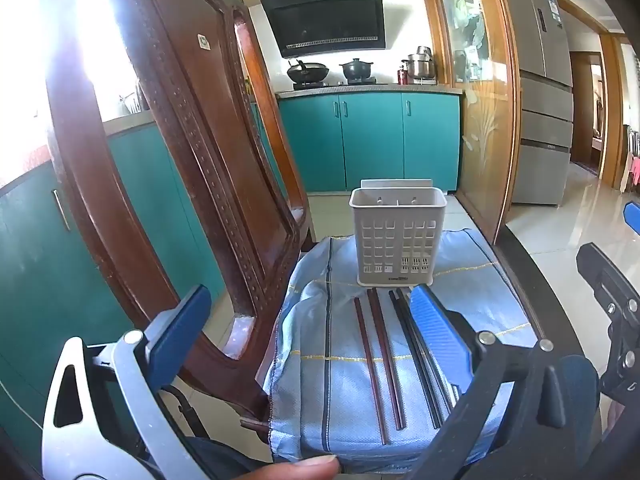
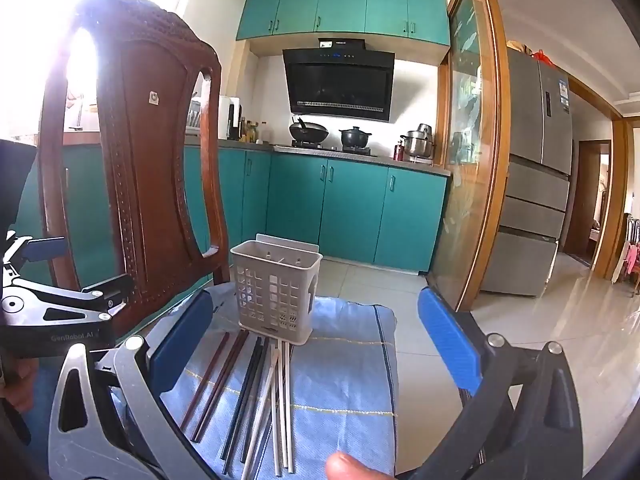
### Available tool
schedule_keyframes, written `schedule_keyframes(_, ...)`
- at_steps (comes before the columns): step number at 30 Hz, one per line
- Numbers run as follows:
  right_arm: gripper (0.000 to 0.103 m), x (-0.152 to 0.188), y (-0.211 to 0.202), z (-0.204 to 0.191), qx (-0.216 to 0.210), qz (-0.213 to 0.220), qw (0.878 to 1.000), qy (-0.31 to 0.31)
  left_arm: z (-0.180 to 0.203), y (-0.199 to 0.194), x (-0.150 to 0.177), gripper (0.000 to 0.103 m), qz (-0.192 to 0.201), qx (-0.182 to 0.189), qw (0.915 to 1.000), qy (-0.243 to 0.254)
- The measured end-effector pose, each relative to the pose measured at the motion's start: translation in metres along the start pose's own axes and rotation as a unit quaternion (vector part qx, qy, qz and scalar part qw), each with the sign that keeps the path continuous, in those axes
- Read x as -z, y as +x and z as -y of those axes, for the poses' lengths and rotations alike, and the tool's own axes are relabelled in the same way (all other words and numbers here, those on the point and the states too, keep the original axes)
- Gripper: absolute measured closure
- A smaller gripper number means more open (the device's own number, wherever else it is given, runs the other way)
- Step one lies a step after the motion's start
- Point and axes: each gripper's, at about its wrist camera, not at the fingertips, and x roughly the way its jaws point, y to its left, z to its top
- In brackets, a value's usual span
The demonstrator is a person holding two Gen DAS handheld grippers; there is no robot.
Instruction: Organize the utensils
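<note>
A white slotted utensil holder (image 1: 398, 236) (image 2: 275, 290) stands upright at the far end of a blue cloth (image 1: 344, 380) (image 2: 344, 380). In front of it lie chopsticks side by side: a reddish-brown pair (image 1: 378, 364) (image 2: 212, 380), a black pair (image 1: 416, 364) (image 2: 250, 396) and a white pair (image 2: 282, 404). My left gripper (image 1: 312, 320) is open and empty above the near ends of the chopsticks. My right gripper (image 2: 316, 328) is open and empty, just right of the left one. The holder looks empty.
A carved wooden chair back (image 1: 192, 160) (image 2: 132, 168) rises close on the left. The dark table edge (image 1: 532, 288) runs to the right of the cloth. Teal cabinets (image 1: 368, 140), a stove with pots, a glass door (image 1: 480, 120) and a fridge (image 1: 544, 120) stand beyond.
</note>
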Motion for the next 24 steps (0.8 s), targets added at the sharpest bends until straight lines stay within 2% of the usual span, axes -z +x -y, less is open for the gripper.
schedule_keyframes(24, 0.003, -0.0042, -0.0075, 0.0001, -0.009, 0.028, 1.0, -0.007, 0.0012, -0.0048, -0.0013, 0.004, 0.018, -0.005, 0.9998, -0.002)
